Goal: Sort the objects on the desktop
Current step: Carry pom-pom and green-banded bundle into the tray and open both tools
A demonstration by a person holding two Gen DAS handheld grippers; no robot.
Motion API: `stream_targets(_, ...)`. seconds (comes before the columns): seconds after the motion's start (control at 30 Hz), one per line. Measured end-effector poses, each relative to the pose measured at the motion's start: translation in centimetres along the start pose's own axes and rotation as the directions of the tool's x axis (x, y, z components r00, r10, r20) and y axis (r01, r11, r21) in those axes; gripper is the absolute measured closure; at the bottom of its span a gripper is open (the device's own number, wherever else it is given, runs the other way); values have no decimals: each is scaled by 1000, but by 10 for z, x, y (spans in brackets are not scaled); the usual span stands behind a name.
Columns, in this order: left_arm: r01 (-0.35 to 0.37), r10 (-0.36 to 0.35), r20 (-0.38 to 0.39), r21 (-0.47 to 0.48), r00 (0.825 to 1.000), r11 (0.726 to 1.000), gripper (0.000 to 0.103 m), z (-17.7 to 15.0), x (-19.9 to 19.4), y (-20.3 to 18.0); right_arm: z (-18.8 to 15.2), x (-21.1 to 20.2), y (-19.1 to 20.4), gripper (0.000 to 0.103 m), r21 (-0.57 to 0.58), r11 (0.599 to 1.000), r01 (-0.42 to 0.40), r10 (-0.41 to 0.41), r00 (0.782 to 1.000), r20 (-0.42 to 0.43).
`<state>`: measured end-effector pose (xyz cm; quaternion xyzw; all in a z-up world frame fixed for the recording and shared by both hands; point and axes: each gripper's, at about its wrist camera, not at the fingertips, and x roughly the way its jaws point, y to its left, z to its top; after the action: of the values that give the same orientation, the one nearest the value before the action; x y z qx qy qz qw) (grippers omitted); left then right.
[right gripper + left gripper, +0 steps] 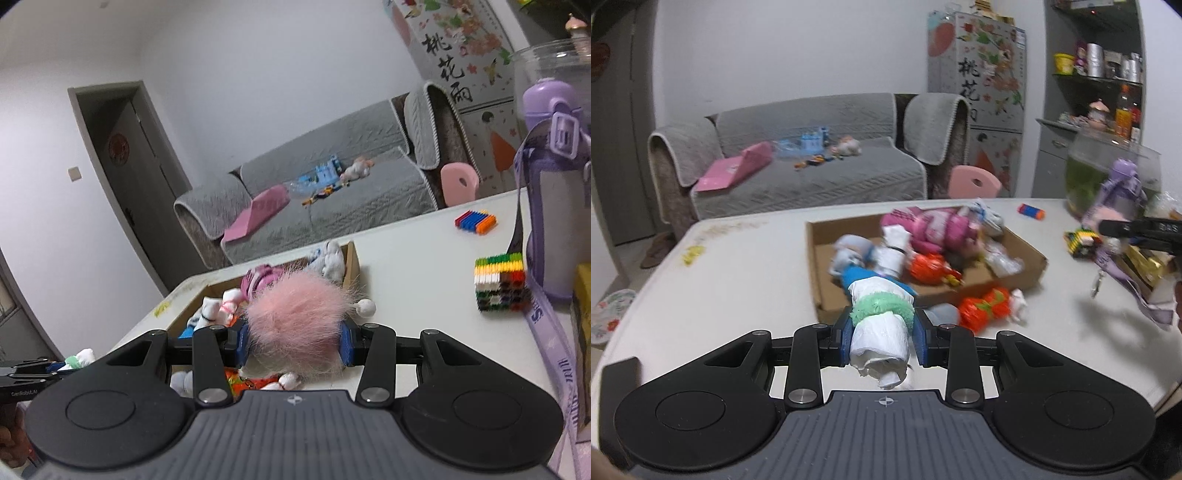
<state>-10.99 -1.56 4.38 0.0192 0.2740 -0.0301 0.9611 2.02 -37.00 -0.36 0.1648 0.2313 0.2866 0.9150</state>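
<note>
White tabletop [738, 266] before a grey sofa [798, 155]: a rolled white sock bundle [881, 332] with a green fuzzy band is seen clamped between the blue pads of the left gripper [882, 332], raised just near of a cardboard tray [1027, 266] filled with more rolled socks. A pink furry toy [295, 314] is gripped by the right gripper [295, 338] (jaws narrowed around it), right of that tray [352, 258], with a purple bottle [554, 192] farther right.
</note>
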Motion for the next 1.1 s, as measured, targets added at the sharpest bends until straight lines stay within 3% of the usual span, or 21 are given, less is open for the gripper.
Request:
stream_targets(0.37,-51,51,2,34,999,998,64,37,23,10,22,-2,-1,62,-22,1000,-3,4,998,66)
stream_targets(1.1,-35,36,-30,29,999,999,64,71,91,27,58,38,17,62,-115,993,-10,18,998,68)
